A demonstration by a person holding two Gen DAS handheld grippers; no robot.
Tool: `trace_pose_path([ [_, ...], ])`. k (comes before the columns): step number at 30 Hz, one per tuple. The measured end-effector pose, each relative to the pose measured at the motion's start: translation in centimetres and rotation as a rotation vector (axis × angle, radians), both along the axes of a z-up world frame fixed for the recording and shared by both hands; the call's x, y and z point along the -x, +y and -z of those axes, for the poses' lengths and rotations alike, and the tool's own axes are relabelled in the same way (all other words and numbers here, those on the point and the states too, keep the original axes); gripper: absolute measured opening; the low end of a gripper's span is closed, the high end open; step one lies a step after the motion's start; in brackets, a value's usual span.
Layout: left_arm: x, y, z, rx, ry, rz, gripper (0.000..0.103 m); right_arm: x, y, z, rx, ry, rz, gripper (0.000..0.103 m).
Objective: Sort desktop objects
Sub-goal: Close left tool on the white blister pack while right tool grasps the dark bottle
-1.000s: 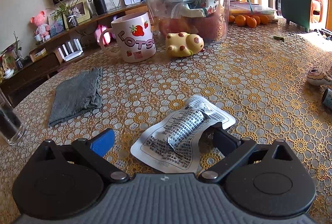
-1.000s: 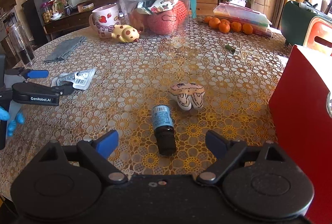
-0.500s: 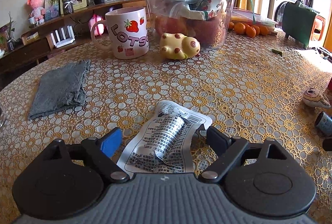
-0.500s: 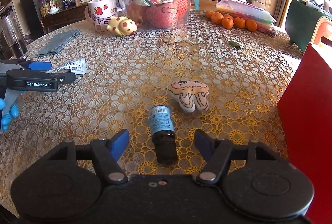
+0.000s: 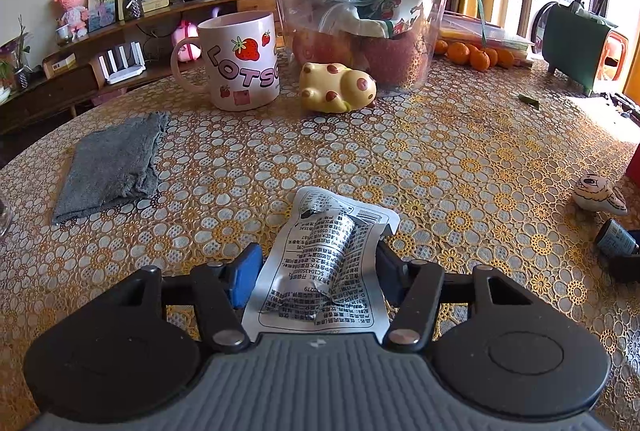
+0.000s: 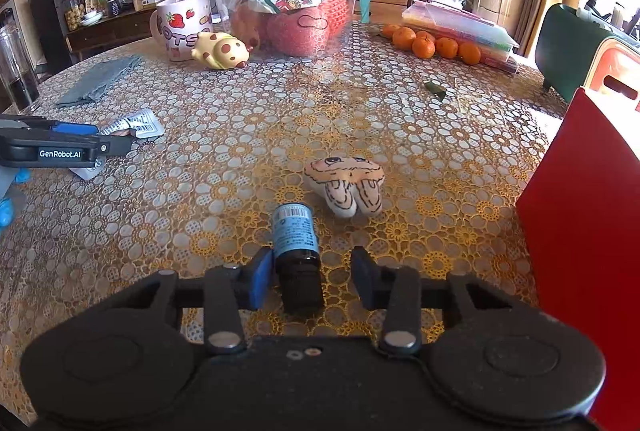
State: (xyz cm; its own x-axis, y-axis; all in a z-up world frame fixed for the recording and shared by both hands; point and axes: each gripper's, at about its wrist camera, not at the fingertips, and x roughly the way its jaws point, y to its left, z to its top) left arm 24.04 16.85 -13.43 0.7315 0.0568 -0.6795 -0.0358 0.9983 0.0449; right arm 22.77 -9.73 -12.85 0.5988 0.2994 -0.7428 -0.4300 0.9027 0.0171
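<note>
A silver printed foil packet (image 5: 326, 263) lies on the table between the fingers of my left gripper (image 5: 316, 271); the fingers stand at its two edges, closing in, with a small gap on the left. The packet also shows in the right wrist view (image 6: 136, 125). A small dark bottle with a blue label (image 6: 298, 255) lies on the table between the fingers of my right gripper (image 6: 308, 277); the left pad touches it, the right pad is apart. A beige plush toy (image 6: 348, 185) lies just beyond the bottle.
A strawberry mug (image 5: 240, 61), a yellow spotted toy (image 5: 338, 87), a clear tub of bagged items (image 5: 360, 23) and oranges (image 5: 476, 55) stand at the back. A grey cloth (image 5: 112, 163) lies left. A red box (image 6: 588, 251) stands at the right.
Both grippers moved forward over their objects and narrowed: the left around the foil packet, the right around the bottle.
</note>
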Motion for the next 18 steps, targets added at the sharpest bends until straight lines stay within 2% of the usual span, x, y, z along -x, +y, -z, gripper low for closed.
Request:
trace_pose_path([
  [2, 0.1, -0.3, -0.1, -0.011, 0.003, -0.002, 0.058, 0.0, -0.1, 0.0, -0.002, -0.001, 0.005, 0.032],
  [3, 0.2, -0.4, -0.1, -0.011, 0.005, -0.003, 0.058, 0.0, -0.1, -0.1, -0.007, 0.0, 0.006, 0.024],
  [10, 1.1, -1.2, -0.3, -0.001, 0.021, -0.021, 0.058, 0.0, -0.9, -0.2, -0.03, 0.016, 0.035, 0.024],
  [18, 2.2, -2.4, -0.7, 0.073, 0.046, -0.05, 0.056, 0.7, -2.6, -0.6, -0.066, 0.026, 0.062, 0.024],
])
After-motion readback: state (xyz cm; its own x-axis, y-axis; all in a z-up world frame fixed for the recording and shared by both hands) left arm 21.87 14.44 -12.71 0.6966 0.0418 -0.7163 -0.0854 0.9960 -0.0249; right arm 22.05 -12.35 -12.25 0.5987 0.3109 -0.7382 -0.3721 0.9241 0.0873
